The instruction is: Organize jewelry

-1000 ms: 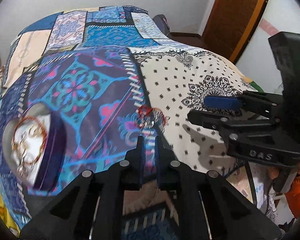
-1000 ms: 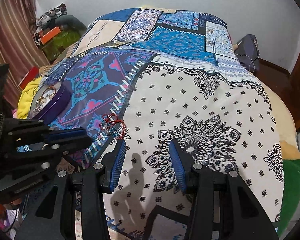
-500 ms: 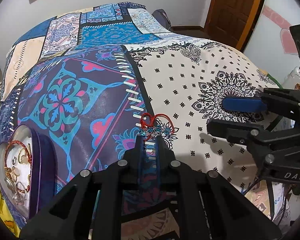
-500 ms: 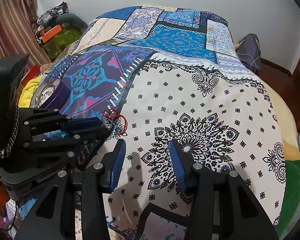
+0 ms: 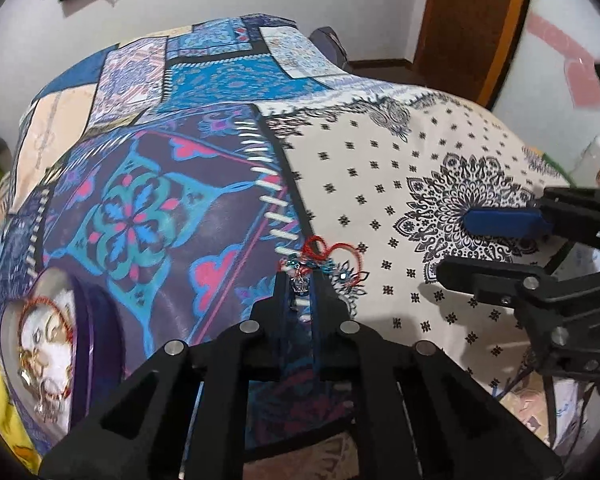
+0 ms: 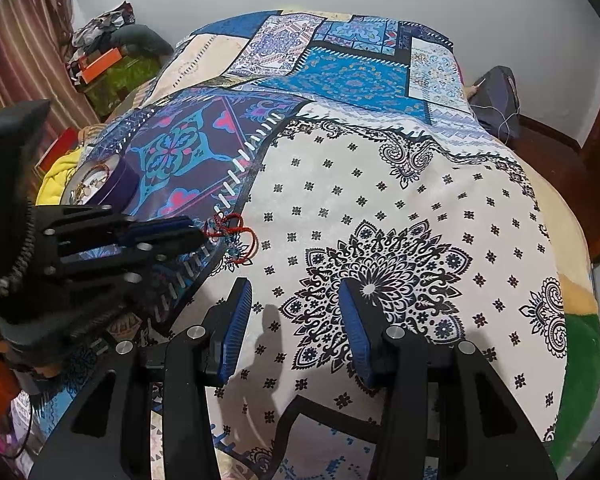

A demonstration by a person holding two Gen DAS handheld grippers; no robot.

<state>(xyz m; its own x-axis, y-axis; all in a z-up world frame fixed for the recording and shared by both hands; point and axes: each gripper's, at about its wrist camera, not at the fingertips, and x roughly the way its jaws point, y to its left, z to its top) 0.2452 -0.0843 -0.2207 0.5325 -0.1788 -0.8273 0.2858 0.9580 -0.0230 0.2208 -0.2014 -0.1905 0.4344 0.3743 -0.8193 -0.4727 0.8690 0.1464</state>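
Observation:
A red cord bracelet with teal beads (image 5: 332,258) lies on the patterned bedspread where the purple patch meets the white one. My left gripper (image 5: 300,280) has its fingers nearly closed around the bracelet's near end, with a small charm between the tips. It also shows in the right wrist view (image 6: 196,236), tips at the bracelet (image 6: 236,236). My right gripper (image 6: 294,304) is open and empty over the white patch, and appears at the right of the left wrist view (image 5: 456,244). A purple round tin (image 5: 84,340) holding several pieces of jewelry sits at the left.
The bedspread (image 6: 380,184) covers the whole bed. A yellow cloth (image 6: 56,176) lies beside the tin (image 6: 104,180). Clutter and an orange box (image 6: 100,66) are at the far left by a striped curtain. A wooden door (image 5: 468,20) stands behind the bed.
My left gripper has moved forward onto the bracelet and its tips now sit at the bracelet's near end. The right gripper has stayed open close by on the right.

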